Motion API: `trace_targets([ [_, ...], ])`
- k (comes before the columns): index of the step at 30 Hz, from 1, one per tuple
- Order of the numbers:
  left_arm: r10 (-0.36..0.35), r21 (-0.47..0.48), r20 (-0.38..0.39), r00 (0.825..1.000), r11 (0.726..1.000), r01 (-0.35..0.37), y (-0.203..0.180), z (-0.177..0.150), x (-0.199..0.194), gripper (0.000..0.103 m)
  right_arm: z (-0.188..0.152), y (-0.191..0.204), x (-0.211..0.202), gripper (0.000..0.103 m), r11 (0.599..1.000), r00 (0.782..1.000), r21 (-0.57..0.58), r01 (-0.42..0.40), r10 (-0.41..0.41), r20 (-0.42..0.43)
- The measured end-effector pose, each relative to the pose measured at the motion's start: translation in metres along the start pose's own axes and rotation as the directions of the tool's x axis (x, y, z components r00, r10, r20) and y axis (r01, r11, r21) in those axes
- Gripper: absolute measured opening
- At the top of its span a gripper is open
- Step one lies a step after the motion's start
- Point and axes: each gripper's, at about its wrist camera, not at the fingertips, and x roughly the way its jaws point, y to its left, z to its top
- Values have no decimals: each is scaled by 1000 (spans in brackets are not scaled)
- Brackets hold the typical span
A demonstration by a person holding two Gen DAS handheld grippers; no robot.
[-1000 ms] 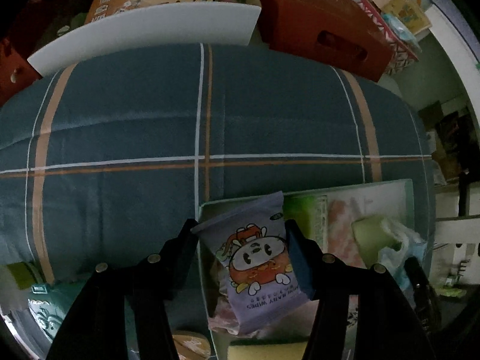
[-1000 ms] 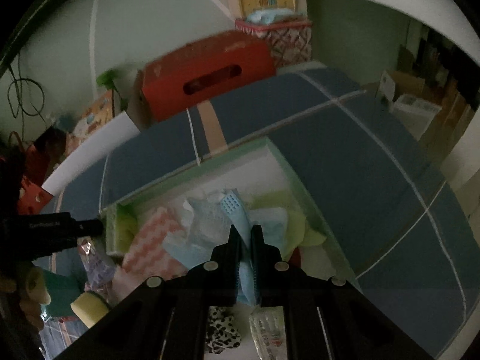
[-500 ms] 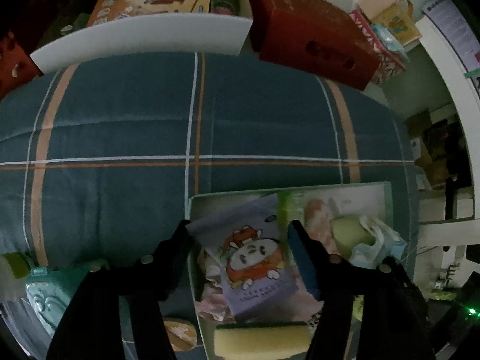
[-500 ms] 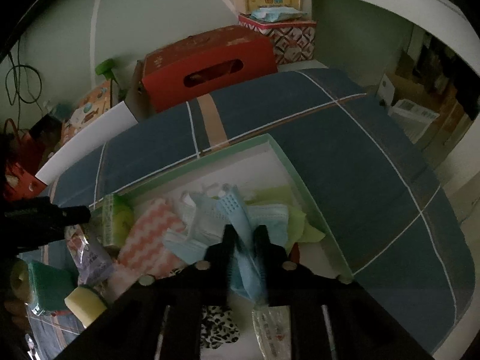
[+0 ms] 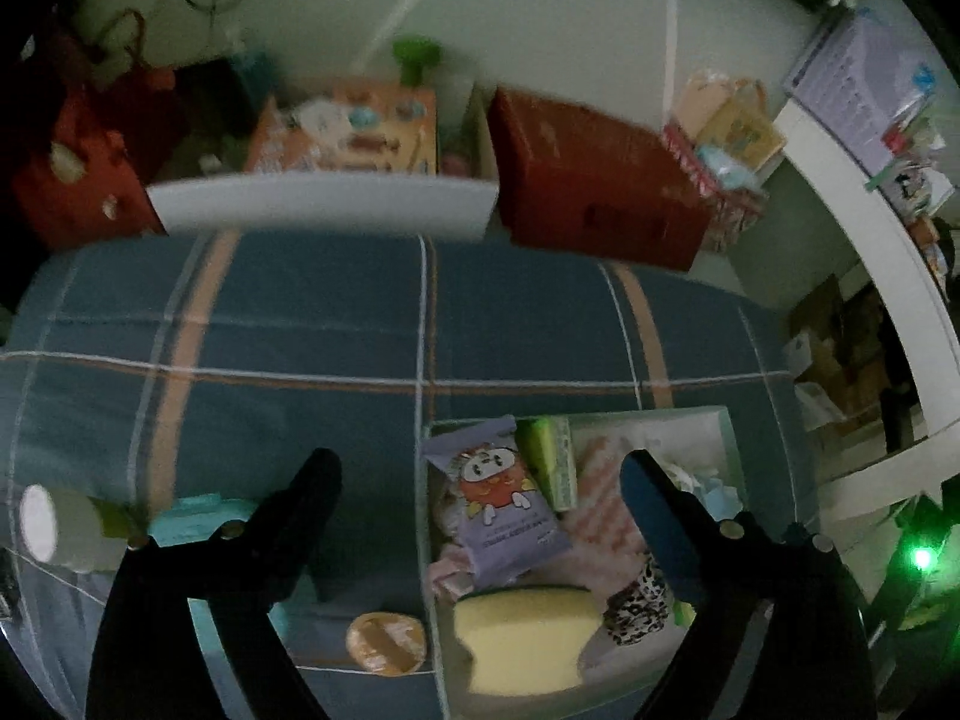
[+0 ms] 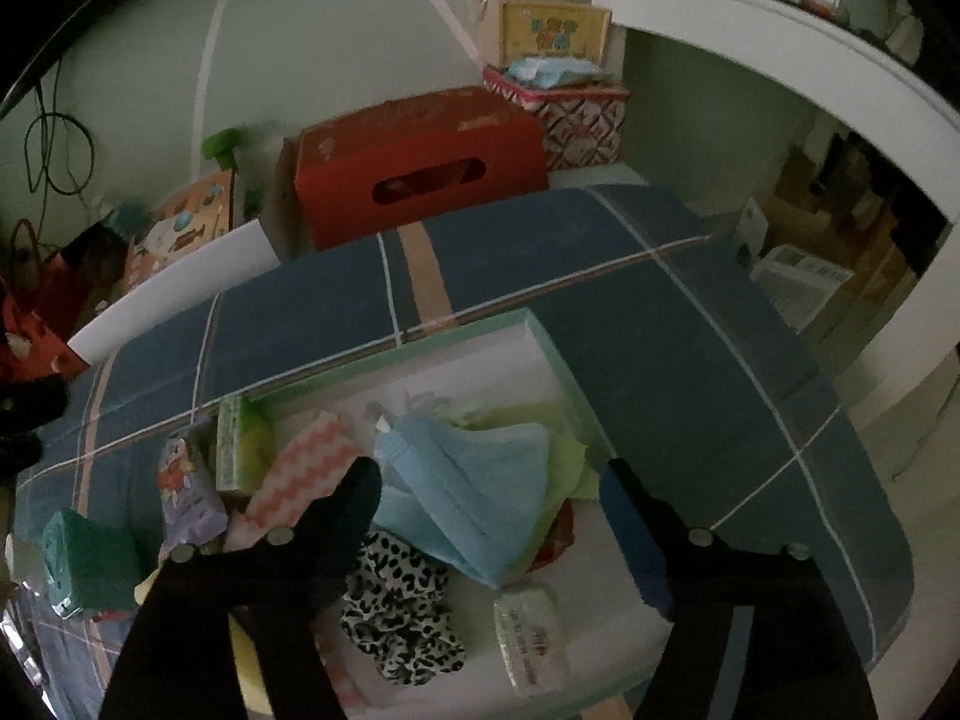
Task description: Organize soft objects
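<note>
Left wrist view: left tongs (image 5: 474,474) opening, empty; baby-wipes pack (image 5: 501,507), held a moment ago, lies lower centre in the tray (image 5: 729,420).
Right wrist view: right tongs (image 6: 489,483) opening; released blue face mask (image 6: 474,498) rests centre in the tray. Both items stowed.

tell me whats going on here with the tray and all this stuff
A person is sorting soft things into a pale green tray on a plaid cloth. Both grippers are opening and hold nothing: the left gripper is above the wipes pack, and the right gripper is above the blue face mask, both lying in the tray.
</note>
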Motion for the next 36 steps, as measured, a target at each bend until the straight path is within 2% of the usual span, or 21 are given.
trace_targets([
  [5,28,-12,114,993,1000,-26,24,-20,-36,98,1,6,-11,85,1000,999,-7,-2,2,39],
  [10,155,-48,194,969,988,-148,59,-49,-59,98,1,23,-22,85,997,996,-38,-67,69,64],
  [14,210,-98,195,958,976,-194,90,-69,-65,98,-2,48,-30,85,986,987,-91,-137,144,72],
  [18,258,-196,190,947,955,-221,129,-88,-73,98,-8,79,-38,85,968,976,-161,-193,206,72],
  [24,303,-304,202,931,923,-235,171,-107,-89,98,-25,127,-52,85,915,945,-273,-299,323,50],
  [30,339,-360,162,927,895,-264,211,-121,-89,98,-44,163,-55,85,882,939,-350,-316,344,21],
  [36,359,-364,104,927,882,-301,238,-130,-80,98,-65,192,-56,85,849,935,-416,-326,355,-8],
])
